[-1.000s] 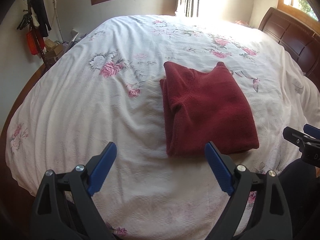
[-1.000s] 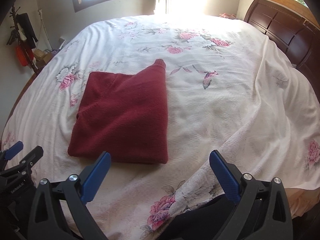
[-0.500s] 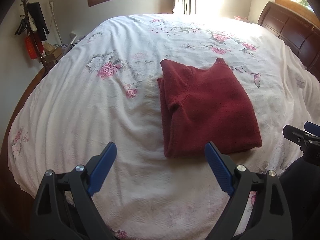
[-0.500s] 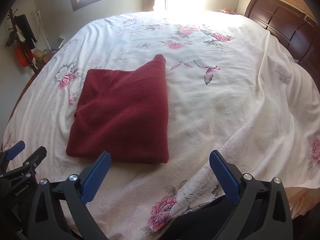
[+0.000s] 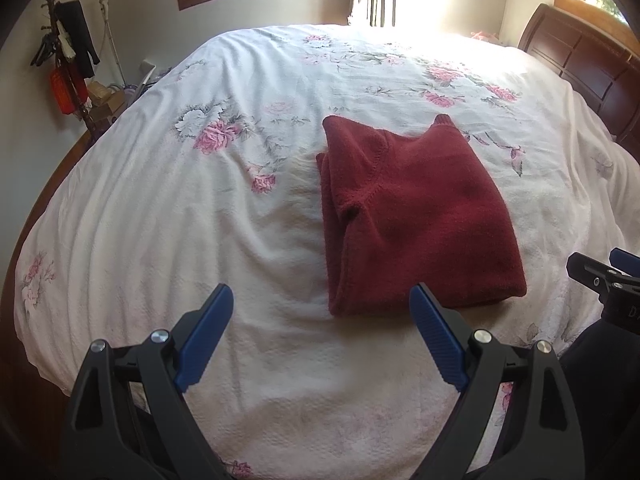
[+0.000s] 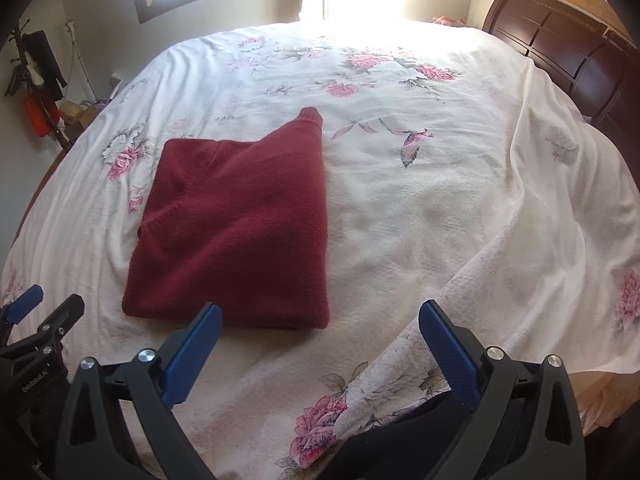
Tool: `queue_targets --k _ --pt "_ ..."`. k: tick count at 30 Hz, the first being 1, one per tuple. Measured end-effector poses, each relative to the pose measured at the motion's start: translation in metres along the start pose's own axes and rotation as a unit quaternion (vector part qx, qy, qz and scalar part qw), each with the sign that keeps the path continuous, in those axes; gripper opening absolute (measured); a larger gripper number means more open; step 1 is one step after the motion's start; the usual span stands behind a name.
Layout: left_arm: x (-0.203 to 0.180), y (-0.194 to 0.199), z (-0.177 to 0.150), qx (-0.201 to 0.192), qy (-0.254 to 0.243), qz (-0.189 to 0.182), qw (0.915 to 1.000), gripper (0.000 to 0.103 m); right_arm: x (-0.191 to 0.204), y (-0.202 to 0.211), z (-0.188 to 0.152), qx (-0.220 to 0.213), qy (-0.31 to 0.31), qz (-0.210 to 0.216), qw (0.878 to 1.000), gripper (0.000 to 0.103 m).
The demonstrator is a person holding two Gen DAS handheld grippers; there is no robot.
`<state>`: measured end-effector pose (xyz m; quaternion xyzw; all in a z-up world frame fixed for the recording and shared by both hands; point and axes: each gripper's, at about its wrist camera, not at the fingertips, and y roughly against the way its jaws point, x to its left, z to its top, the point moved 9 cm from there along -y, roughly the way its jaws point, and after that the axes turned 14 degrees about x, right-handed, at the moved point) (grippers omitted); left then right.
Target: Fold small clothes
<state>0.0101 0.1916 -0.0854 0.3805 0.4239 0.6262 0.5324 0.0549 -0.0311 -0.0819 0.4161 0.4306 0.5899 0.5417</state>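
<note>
At far left a coat rack (image 5: 66, 60) stood against the wall. The left gripper (image 5: 321, 300) hung with its blue fingers (image 5: 204, 336) spread wide, holding nothing, above the floral bedspread (image 5: 160, 220). The folded red sweater (image 5: 416, 216) lay flat mid-bed, just beyond it. Only the left view showed its layered folded edge; only the right view showed the full wooden headboard (image 6: 560, 52). The right gripper (image 6: 320, 316) was likewise spread and empty, near the sweater's front edge.
</note>
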Motion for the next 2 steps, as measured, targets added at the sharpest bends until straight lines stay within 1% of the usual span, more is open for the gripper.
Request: queue_targets --k 2 --pt "-0.0003 0.0004 -0.0005 -0.001 0.0 0.001 1.0 0.089 -0.0005 0.0011 -0.0005 -0.001 -0.001 0.0 1.0 0.099"
